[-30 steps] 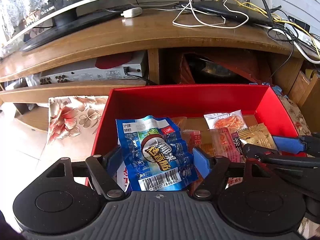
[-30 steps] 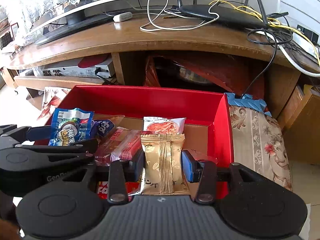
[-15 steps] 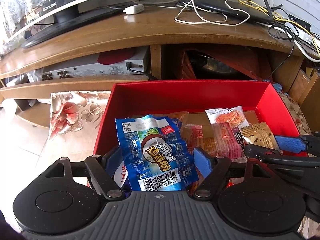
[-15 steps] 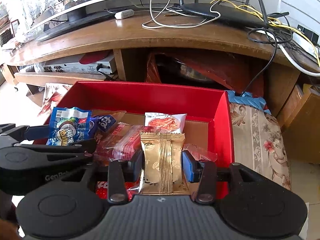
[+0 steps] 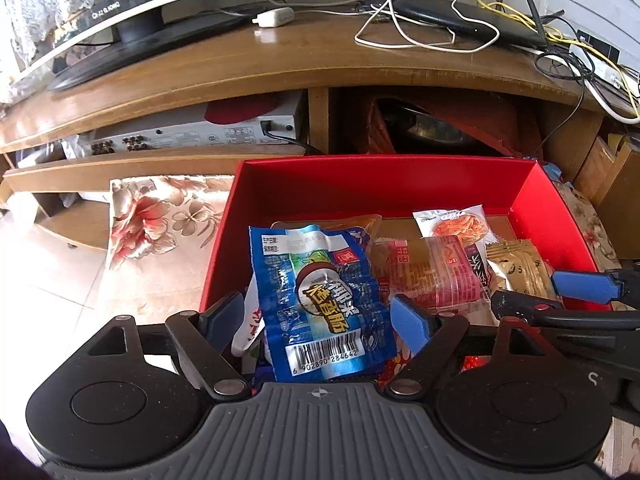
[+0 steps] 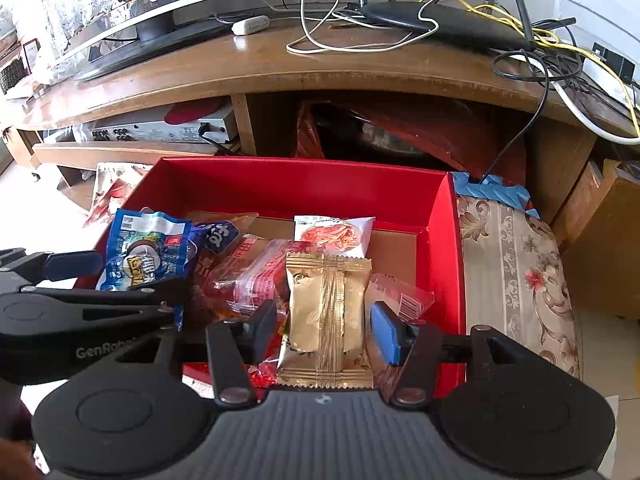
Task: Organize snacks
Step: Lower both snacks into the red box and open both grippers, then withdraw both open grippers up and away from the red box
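The left gripper [image 5: 318, 320] has its jaws closed partway onto a blue sausage packet [image 5: 320, 300] that stands up between the pads, and the right gripper [image 6: 326, 330] likewise pinches a gold wrapped snack [image 6: 326, 312], both held over the near end of the red box [image 5: 384, 184]. Beyond the jaws, a red clear-wrapped cake [image 6: 248, 276] and a white packet of orange strips [image 6: 334, 234] lie in the box. Both wrappers look slick and crumpled, so either could slip free and drop outside the near wall.
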